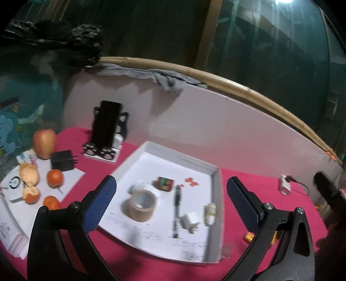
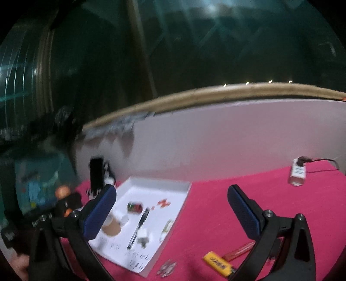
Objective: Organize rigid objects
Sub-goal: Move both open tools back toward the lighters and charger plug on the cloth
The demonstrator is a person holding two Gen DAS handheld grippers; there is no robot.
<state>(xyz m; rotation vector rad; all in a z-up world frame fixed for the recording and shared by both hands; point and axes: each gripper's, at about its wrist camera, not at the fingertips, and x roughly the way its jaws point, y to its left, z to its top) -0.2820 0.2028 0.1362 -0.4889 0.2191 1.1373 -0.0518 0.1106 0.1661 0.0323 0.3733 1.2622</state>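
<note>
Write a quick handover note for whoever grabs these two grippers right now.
Left gripper and right gripper: jaws wide open, nothing held, both above the table.
In the white tray: tape roll, pen, white plug, small red packet, small pale bottle.
Left on the pink cloth: yellow lighter, red lighter, near the right gripper.

You are working at a table under a pink cloth (image 1: 248, 179), backed by a pale upright board (image 1: 216, 121) with a bamboo-coloured rail (image 1: 248, 86) along its top. A grey rag (image 1: 164, 77) hangs over that edge. Behind it the room is dark and greenish, with one bright light (image 1: 283, 2) overhead
</note>
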